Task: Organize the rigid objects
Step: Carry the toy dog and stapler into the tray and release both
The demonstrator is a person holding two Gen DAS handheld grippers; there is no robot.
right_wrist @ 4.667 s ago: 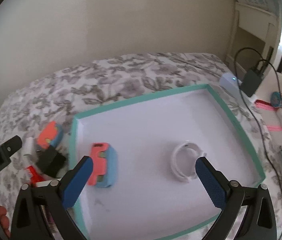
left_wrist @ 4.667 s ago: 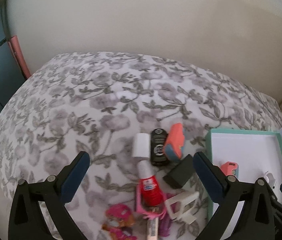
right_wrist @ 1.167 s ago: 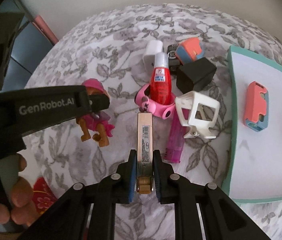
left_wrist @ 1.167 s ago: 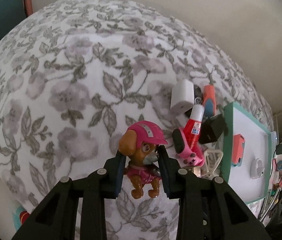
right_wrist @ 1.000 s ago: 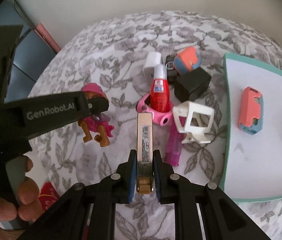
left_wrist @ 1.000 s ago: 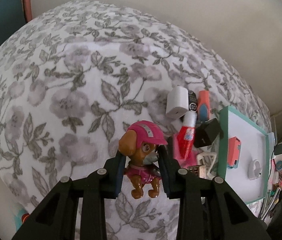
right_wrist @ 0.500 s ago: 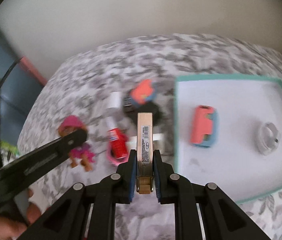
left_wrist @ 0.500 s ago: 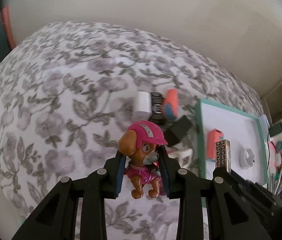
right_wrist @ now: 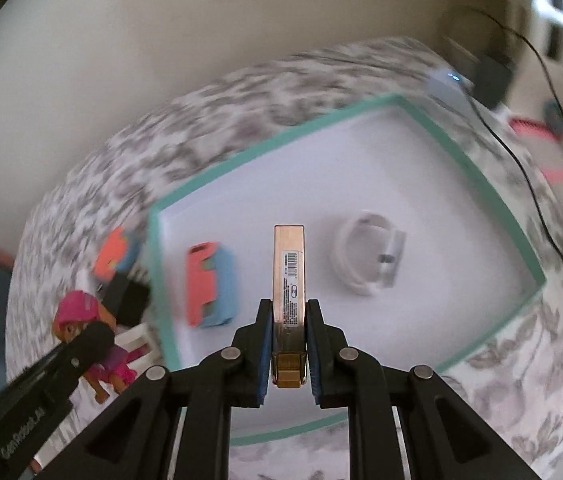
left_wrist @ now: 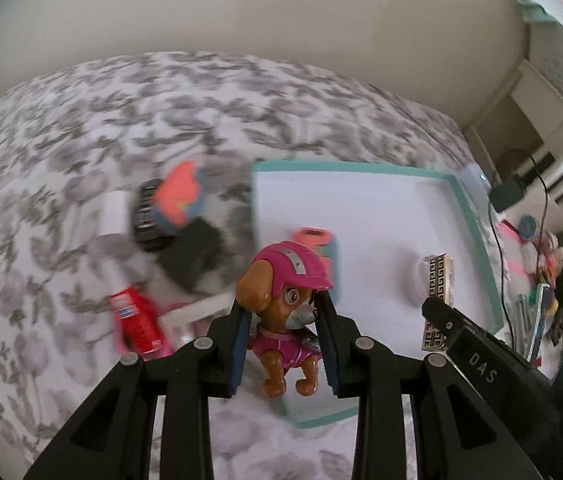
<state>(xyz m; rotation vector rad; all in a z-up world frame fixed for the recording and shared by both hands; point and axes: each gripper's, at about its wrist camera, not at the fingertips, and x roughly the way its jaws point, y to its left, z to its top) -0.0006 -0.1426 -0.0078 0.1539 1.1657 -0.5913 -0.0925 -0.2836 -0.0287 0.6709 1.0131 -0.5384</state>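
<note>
Two loads are in the air at once: through the left wrist view, the left gripper [left_wrist: 284, 344] is clamped on a puppy figurine [left_wrist: 283, 312] in a pink helmet, held above the near left corner of the teal-rimmed tray [left_wrist: 475, 236], while a red glue bottle [left_wrist: 134, 316] and a black block [left_wrist: 193, 256] lie blurred on the floral bedspread [left_wrist: 81, 120]. Through the right wrist view, the right gripper [right_wrist: 288, 344] is pinched on a slim gold case [right_wrist: 288, 276] (barcode up) over the tray's white floor, between the coral-and-blue toy [right_wrist: 209, 284] and the white ring-shaped piece [right_wrist: 369, 256] already inside. I judge this the carry-to-tray step, and next each claw needs lowering over bare tray floor and parting.
</note>
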